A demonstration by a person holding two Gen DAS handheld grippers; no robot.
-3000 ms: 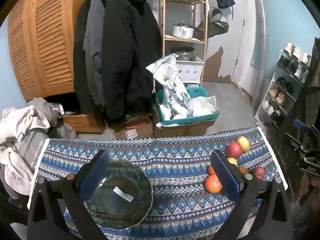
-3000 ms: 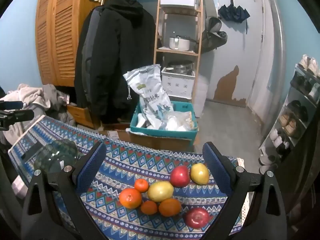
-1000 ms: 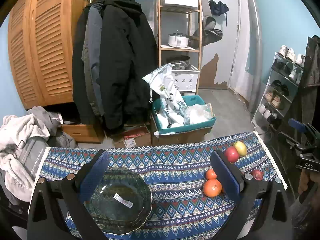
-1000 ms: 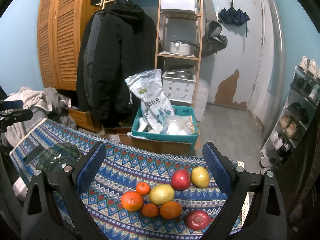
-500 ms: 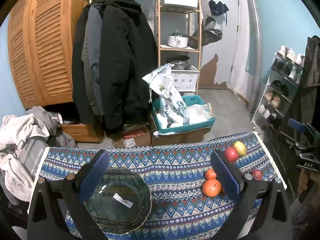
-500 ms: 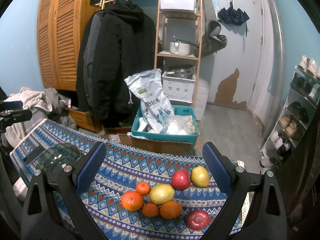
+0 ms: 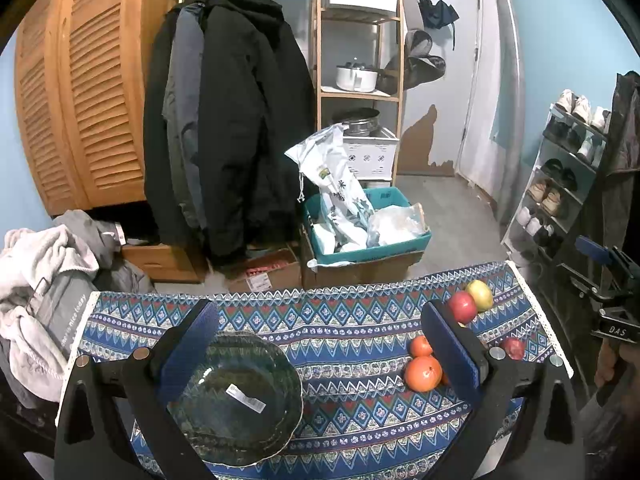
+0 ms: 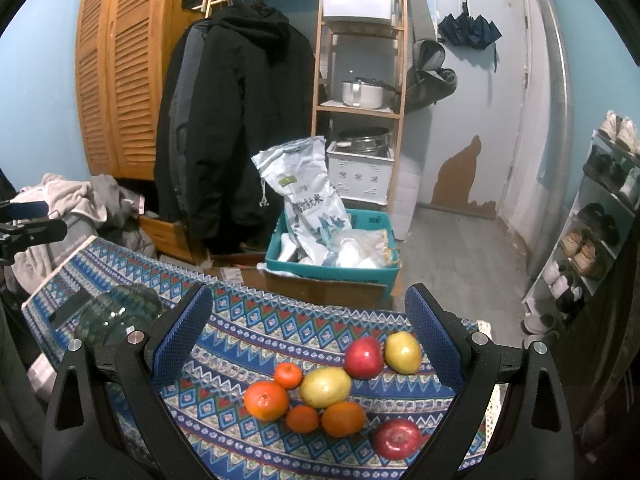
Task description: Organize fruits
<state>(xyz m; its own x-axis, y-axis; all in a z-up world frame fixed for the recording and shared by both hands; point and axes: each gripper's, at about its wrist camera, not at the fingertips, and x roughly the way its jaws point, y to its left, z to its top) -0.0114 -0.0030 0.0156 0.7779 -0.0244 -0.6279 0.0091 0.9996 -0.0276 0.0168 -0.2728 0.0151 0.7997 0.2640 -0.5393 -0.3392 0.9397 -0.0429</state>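
Observation:
A cluster of fruit lies on the right end of a table with a blue patterned cloth. In the right wrist view I see a big orange, a small mandarin, a yellow fruit, two more oranges, a red apple, a yellow-green apple and a red apple nearest. My right gripper is open above the cluster, empty. A dark glass bowl with a sticker sits on the left end. My left gripper is open above the table, empty, its left finger over the bowl.
Beyond the table's far edge stand a teal bin with bags on cardboard boxes, a coat rack with black coats, a wooden shelf and a shoe rack at right. A laundry pile lies at left.
Both grippers have risen and pulled back slightly since three seconds ago, so the table sits lower in both views. In the last second almost nothing moved. Both stay open.

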